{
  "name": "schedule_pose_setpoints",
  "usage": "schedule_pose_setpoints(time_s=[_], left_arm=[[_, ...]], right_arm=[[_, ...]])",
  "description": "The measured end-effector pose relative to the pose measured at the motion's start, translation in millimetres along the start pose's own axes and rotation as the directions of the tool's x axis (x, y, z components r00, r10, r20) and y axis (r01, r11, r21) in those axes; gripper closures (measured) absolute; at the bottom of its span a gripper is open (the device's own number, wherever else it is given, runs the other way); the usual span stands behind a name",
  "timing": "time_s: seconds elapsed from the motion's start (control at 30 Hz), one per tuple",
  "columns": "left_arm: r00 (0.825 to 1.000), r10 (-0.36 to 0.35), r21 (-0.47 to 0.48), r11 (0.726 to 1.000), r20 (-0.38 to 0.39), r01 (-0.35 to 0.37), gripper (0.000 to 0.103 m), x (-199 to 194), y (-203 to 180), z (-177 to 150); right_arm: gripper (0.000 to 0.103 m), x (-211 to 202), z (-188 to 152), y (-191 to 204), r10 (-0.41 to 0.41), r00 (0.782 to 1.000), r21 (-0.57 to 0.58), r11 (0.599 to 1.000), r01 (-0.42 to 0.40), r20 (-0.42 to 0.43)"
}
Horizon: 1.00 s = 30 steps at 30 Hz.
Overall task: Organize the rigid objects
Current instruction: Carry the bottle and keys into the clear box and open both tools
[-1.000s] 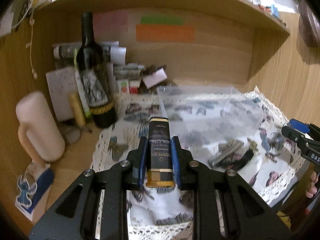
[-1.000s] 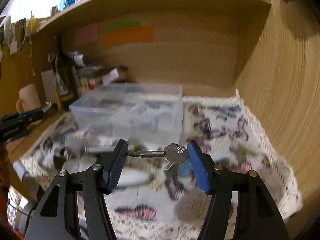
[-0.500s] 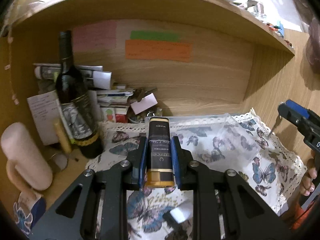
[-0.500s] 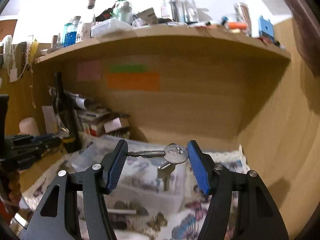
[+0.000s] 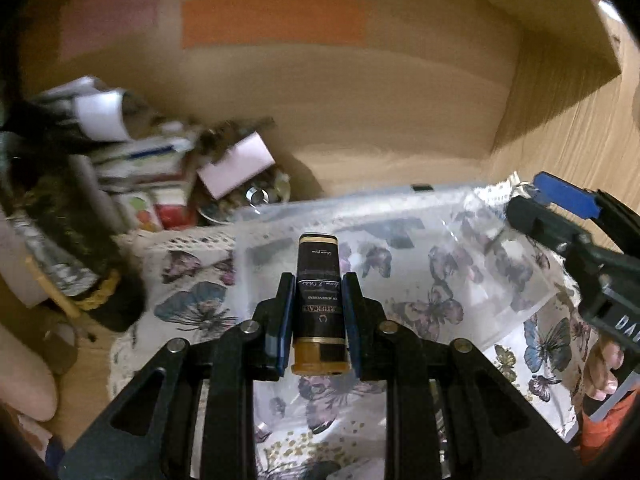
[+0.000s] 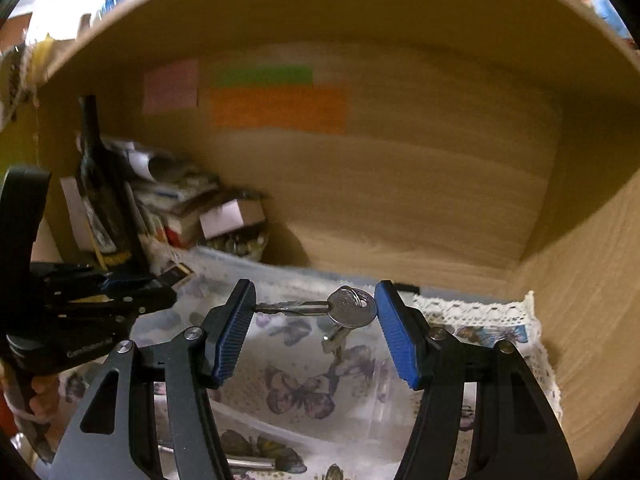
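Left wrist view: clear bin (image 5: 400,216) on the butterfly cloth (image 5: 192,308) looks empty. Left gripper (image 5: 316,316) clamps a dark bottle (image 5: 319,300) above it; right gripper (image 6: 316,320) pinches keys (image 6: 348,312) over it. Neither is dropped in yet.

left gripper (image 5: 319,312) clamped on a dark bottle (image 5: 319,300), fingers level. right gripper (image 6: 316,326) pinching keys (image 6: 340,312) endwise between widely spread blue pads (image 6: 396,336).
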<state>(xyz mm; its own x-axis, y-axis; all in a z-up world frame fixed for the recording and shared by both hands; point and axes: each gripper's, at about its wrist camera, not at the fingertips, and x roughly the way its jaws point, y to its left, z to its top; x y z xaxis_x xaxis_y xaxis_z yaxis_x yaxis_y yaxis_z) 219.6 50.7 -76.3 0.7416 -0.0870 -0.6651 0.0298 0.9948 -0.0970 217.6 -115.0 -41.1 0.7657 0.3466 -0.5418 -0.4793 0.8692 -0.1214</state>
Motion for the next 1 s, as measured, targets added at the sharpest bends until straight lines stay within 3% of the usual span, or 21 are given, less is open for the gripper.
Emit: schedule_pose_setpoints(time_s=[0.17,0.37,0.7,0.8,0.9,0.93,1.0], left_arm=[[0.999,-0.015,0.022,1.0,-0.045,0.016,0.08,20.7,-4.7,1.0],[0.999,0.003,0.054,0.999,-0.046,-0.001,0.08,26.5,-12.7,0.4],[0.998,0.018,0.041,0.999,-0.062,-0.016,0.079,35.9,-7.1,2.4],[0.998,0.017,0.033,0.999,-0.053,-0.015,0.062,29.4,-5.8,3.3],[0.999,0.022,0.025,0.999,-0.035,-0.021,0.054,15.1,-4.3,3.2],[0.999,0.021,0.019,1.0,-0.03,-0.02,0.043,10.4,-3.8,2.9],[1.0,0.02,-0.004,1.0,0.007,-0.02,0.032,-7.1,-0.8,0.7]], right_arm=[[0.044,27.9,-7.6,-3.4,0.029,0.997,0.023,0.999,-0.028,-0.072],[0.044,56.6,-16.8,-8.8,0.048,0.989,0.051,0.998,-0.041,-0.143],[0.044,72.7,-23.2,-5.1,0.047,0.977,0.044,0.998,-0.038,-0.21],[0.04,66.2,-21.1,-6.1,0.049,0.979,0.05,0.998,-0.04,-0.196],[0.029,53.0,-16.5,-7.9,0.037,0.986,0.058,0.998,-0.028,-0.164],[0.027,48.1,-15.1,-8.3,0.034,0.988,0.059,0.998,-0.025,-0.152],[0.024,34.7,-11.8,-8.6,0.038,0.992,0.06,0.998,-0.03,-0.123]])
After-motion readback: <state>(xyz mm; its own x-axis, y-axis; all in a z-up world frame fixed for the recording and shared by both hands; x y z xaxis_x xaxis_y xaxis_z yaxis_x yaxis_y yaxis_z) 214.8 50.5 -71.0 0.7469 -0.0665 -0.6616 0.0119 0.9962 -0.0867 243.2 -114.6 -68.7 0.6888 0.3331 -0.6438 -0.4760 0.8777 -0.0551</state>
